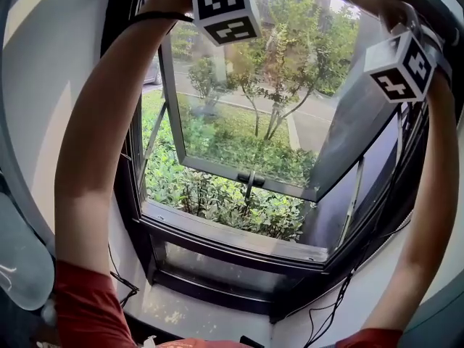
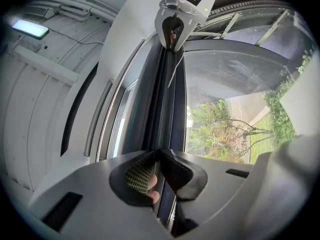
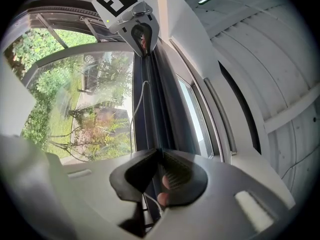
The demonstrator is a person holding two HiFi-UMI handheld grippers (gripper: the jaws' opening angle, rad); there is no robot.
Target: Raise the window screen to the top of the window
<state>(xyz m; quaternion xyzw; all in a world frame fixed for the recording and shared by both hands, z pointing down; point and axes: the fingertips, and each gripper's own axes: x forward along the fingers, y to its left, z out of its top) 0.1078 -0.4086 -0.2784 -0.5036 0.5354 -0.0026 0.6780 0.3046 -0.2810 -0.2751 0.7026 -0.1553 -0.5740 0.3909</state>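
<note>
Both of my arms reach overhead in the head view, where only the left gripper's marker cube (image 1: 225,6) and the right gripper's marker cube (image 1: 402,64) show. In the left gripper view, my left gripper (image 2: 159,152) is shut on the window screen's dark bar (image 2: 167,104), which runs away from it to the right gripper (image 2: 172,38) at the far end. The right gripper view mirrors this. There my right gripper (image 3: 159,152) is shut on the same screen bar (image 3: 154,104), and the left gripper (image 3: 142,41) clamps its far end. The bar lies close under the window's upper frame.
A glass sash (image 1: 246,100) is swung outward over shrubs and trees. The dark window frame and its sill (image 1: 232,238) lie below my arms. Black cables (image 1: 337,296) hang at the lower right. A thin cord (image 3: 136,109) dangles beside the bar. A ceiling light (image 2: 30,28) glows inside.
</note>
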